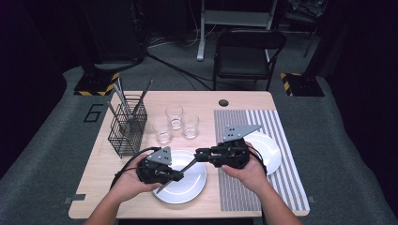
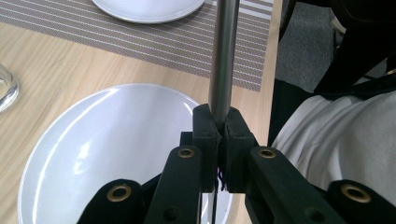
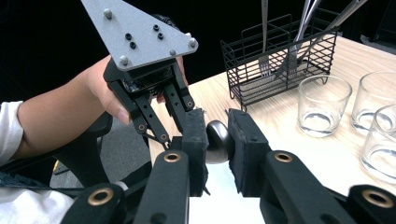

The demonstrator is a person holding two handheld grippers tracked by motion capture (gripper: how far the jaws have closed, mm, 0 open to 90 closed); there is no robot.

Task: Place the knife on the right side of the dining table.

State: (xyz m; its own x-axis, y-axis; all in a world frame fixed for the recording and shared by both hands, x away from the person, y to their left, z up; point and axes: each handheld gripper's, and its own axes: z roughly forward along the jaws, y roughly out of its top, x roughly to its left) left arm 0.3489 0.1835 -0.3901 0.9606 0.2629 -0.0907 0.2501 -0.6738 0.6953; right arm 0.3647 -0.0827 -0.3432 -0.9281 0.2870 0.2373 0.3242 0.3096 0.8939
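Item: slim steel cutlery handle (image 1: 187, 165), held over the near white round plate (image 1: 192, 185). Left gripper (image 1: 177, 175) clenched on one end; right gripper (image 1: 199, 153) spread around the far rounded end, not closed. Step, as judged: hand-over between grippers. Next move calls for the right to clamp before the left releases.

A light wooden desk (image 1: 117, 197) with rounded corners and a round cable hole (image 1: 223, 102) near its far edge stands on grey carpet (image 1: 47, 154), which bears a dark numeral six (image 1: 93, 113) just off the desk's left side. Beyond the far edge a black folding chair (image 1: 247, 54) faces the desk, with a grey metal stand (image 1: 234, 21) behind it and black cables (image 1: 173, 65) trailing across the floor. Yellow-and-black striped base plates (image 1: 97, 84) sit at either side, and the surrounding room is dark.
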